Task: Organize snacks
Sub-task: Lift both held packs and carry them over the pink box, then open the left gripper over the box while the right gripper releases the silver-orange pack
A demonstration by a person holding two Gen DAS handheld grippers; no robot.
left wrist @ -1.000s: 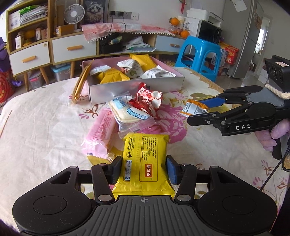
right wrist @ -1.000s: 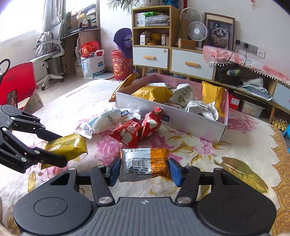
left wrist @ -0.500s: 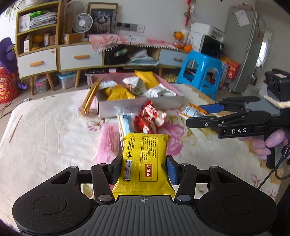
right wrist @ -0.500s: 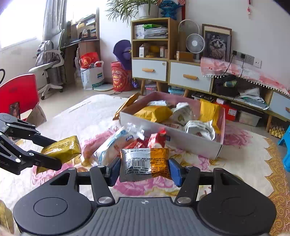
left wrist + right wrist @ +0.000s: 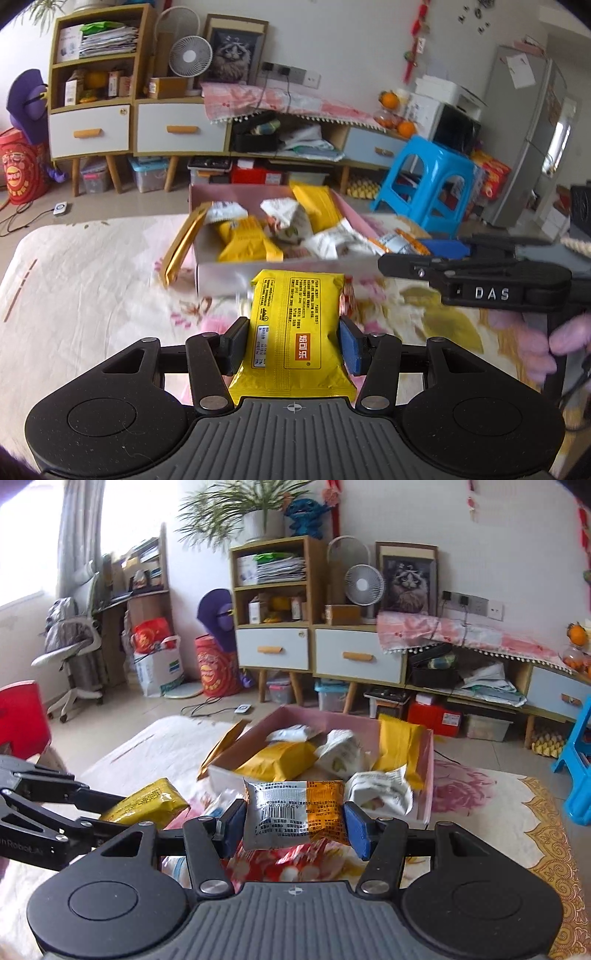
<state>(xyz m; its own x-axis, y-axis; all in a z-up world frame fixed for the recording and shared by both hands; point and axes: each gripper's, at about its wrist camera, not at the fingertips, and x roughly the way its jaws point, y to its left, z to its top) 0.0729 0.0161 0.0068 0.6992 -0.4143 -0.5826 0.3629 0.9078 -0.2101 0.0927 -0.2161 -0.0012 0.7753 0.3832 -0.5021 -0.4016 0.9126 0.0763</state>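
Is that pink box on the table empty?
No. The pink box is open-topped and holds several snack packets.

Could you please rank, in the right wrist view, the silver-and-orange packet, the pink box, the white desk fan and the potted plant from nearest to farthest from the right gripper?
1. Silver-and-orange packet: clamped in the right gripper.
2. Pink box: just ahead on the table.
3. White desk fan: on the cabinet across the room.
4. Potted plant: atop the shelf, upper left; too close to the fan to call.

Yellow packet (image 5: 295, 332): glossy plastic film, crinkled. Silver-orange packet (image 5: 295, 814): shiny foil-like film. Box (image 5: 428, 771): matt pink cardboard. Tablecloth (image 5: 92, 280): soft floral cloth. Left gripper (image 5: 293, 345): matt black plastic, ribbed grey top, metal screws.
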